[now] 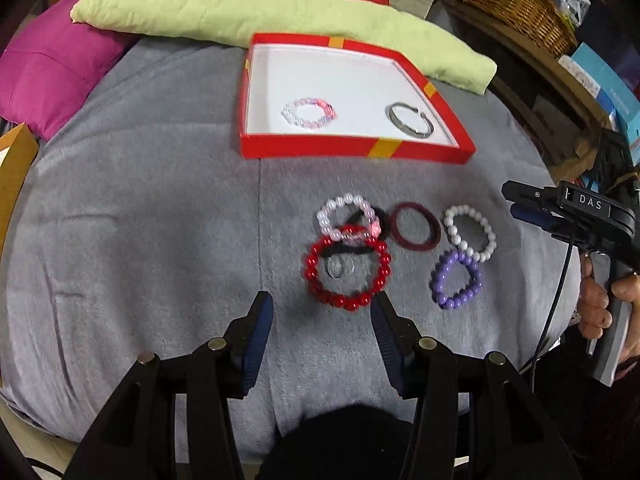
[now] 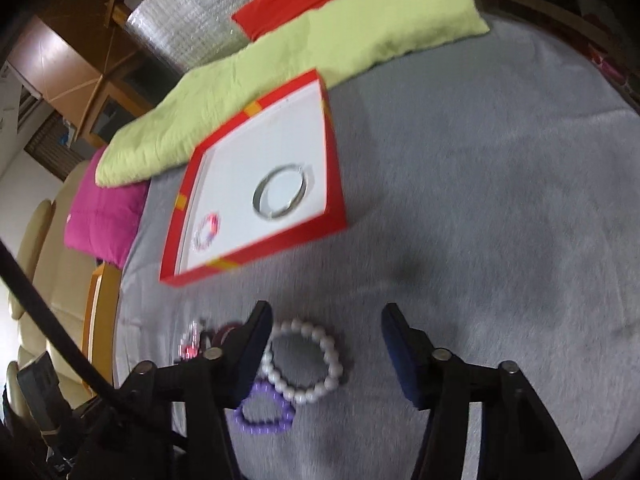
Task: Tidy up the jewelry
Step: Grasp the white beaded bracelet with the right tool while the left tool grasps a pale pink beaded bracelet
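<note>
At the far left of your left-wrist view a pink cushion [image 1: 48,64] lies on the edge of the grey blanket [image 1: 140,200], with a pale green pillow [image 1: 240,12] stretched behind it; in front of the pillow sits the red tray [image 1: 352,148] with its white floor, and inside it a pink-and-white bead bracelet [image 1: 309,113] lies to the left and a metal bangle [image 1: 410,120] to the right, well apart. Nearer to you, your left gripper [image 1: 322,312] hangs over the blanket with its jaws parted and nothing between them; its right finger [image 1: 386,328] sits just below the red bead bracelet [image 1: 347,267]; that bracelet overlaps a white-and-pink bead bracelet [image 1: 347,216] and a black hair tie [image 1: 370,224], and a small clear ring [image 1: 339,267] lies inside its loop; further right come the dark red bangle [image 1: 416,226], then the white bead bracelet [image 1: 470,233] touching the purple bead bracelet [image 1: 456,280] below it. At the right edge your right hand [image 1: 600,300] grips the handle of the right gripper; behind it a wicker basket [image 1: 516,4] stands on a wooden shelf.

In your right-wrist view the right gripper [image 2: 328,322] is half open and empty; the white bead bracelet [image 2: 306,362] lies just beside its left finger [image 2: 256,332], partly within the gap, with no pad pressing on it; the purple bracelet [image 2: 264,412] lies just below; the picture is blurred.
</note>
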The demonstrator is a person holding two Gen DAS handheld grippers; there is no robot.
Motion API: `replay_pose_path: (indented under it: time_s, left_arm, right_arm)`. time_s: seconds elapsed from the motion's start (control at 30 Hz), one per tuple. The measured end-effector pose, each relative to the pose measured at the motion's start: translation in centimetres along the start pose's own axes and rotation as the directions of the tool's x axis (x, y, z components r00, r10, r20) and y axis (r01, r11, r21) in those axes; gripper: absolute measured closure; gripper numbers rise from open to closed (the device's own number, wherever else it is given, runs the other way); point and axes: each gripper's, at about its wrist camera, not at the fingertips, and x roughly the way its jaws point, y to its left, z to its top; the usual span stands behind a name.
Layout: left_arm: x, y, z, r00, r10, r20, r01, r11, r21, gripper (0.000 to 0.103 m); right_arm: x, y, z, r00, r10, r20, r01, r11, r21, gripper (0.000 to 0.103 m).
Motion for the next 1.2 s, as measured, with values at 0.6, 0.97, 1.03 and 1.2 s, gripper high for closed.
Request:
replay_pose_path:
  time_s: [0.6,0.97,1.03,1.2]
  left_arm:
    - [4.8,-1.4,5.5,0.999,-0.013,-0.051,0.013,1.000,0.013,0.080]
    - [4.8,0.9,6.9,1.000,0.015,-0.022,-0.015,1.000,-0.027,0.094]
    - [4.7,0.8,6.6,1.000,0.008,-0.031,-0.008,1.000,-0.025,0.089]
    - [5.9,-0.1,6.2,0.998,0.003,-0.069,-0.004,1.000,-0.009,0.081]
  right_arm:
    - [2.9,1.2,-0.8,0.989,-0.142,-0.048,0.136,0.984,-0.115,0.093]
    - [1.0,-0.7,1.2,0.997,-0.073,0.033,0.073,0.997,0.009,0.093]
    - [1.1,-0.7,1.2,0.997,-0.072,0.031,0.072,0.997,0.010,0.093]
    - [1.1,-0.3,1.0,0.998,-0.065,0.027,0.065,0.998,-0.002,0.093]
